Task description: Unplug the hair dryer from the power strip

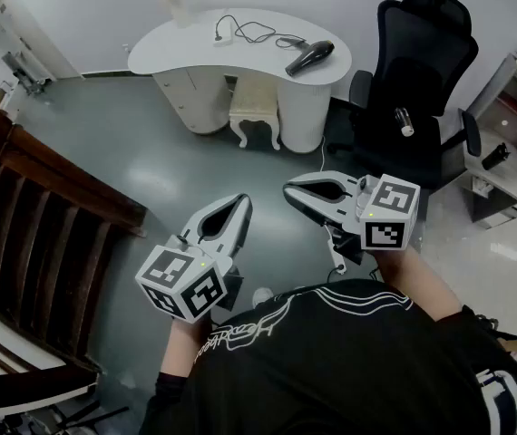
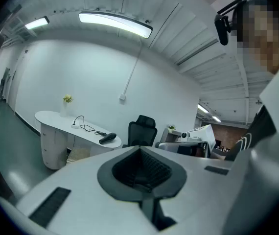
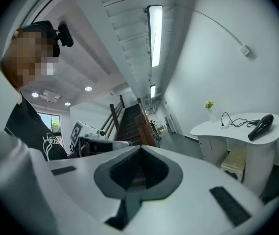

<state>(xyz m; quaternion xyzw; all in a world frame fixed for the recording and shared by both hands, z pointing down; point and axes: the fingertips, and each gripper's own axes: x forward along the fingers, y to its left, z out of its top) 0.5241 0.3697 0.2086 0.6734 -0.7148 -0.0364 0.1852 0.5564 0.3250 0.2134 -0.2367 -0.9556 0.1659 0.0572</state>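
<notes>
Closest to the lens, left gripper point(image 1: 240, 202) and right gripper point(image 1: 290, 189) are held with jaws together, empty. Hair dryer point(image 1: 310, 57) lies on the far white desk point(image 1: 177, 48), well apart from both, its cord point(image 1: 258, 33) running to the power strip point(image 1: 223, 36). Tugging the cord instead of gripping at the strip could drag both off.

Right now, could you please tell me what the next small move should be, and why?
Probably step toward the white desk. The hair dryer and the power strip that its cord runs to lie on it, across open floor and well out of reach. The left gripper and right gripper are both shut and empty.
</notes>
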